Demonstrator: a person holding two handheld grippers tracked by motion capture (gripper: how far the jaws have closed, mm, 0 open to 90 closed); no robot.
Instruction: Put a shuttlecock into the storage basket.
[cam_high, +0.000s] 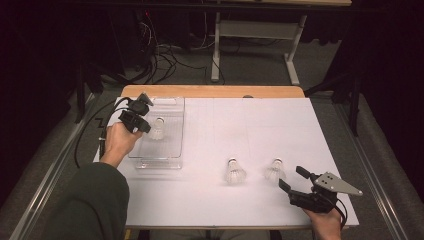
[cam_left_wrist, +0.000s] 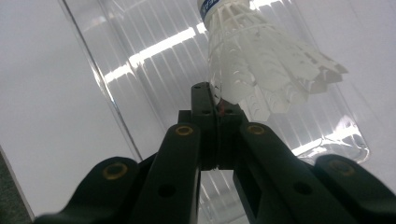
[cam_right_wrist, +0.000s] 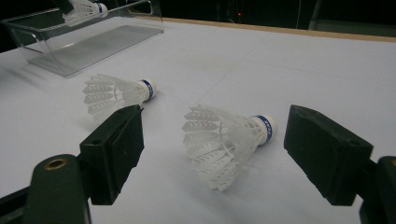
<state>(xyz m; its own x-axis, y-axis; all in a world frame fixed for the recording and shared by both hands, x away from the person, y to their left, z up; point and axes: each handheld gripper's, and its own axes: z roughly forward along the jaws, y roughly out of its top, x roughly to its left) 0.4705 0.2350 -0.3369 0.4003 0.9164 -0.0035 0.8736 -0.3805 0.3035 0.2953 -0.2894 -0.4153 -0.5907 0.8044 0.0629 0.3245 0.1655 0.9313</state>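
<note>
L tool (cam_high: 141, 126) is clamped shut on the skirt edge of a white shuttlecock (cam_high: 157, 129), holding it over the clear plastic tray (cam_high: 172, 150) at the left of the tabletop (cam_high: 250, 125). In the left gripper view the jaws pinch the feather rim, w/ the cork end (cam_left_wrist: 208, 7) pointing away and the tray's ribbed floor right behind it. Prob gripped by the skirt bc it's the easiest part to catch flat; looks like a drop into the tray is the step in hand, can't tell if the shuttle touches the floor yet.

R tool (cam_high: 291, 178) hangs open near the front right edge, jaws spread wide w/ nothing between the pads. It faces the right shuttlecock (cam_high: 275, 170), which lies on its side w/ cork pointing away from the person; in the right gripper view it sits between the two jaws but apart from both. Middle shuttlecock (cam_high: 234, 171) lies just beside it to the left, same orientation. Prob R is lined up for the next pick.

Surface: white sheet over a wood tabletop, wood strip (cam_high: 215, 91) showing at the far edge. Room is dark, grey floor, cables (cam_high: 160, 60) and a white desk frame (cam_high: 255, 45) behind.
</note>
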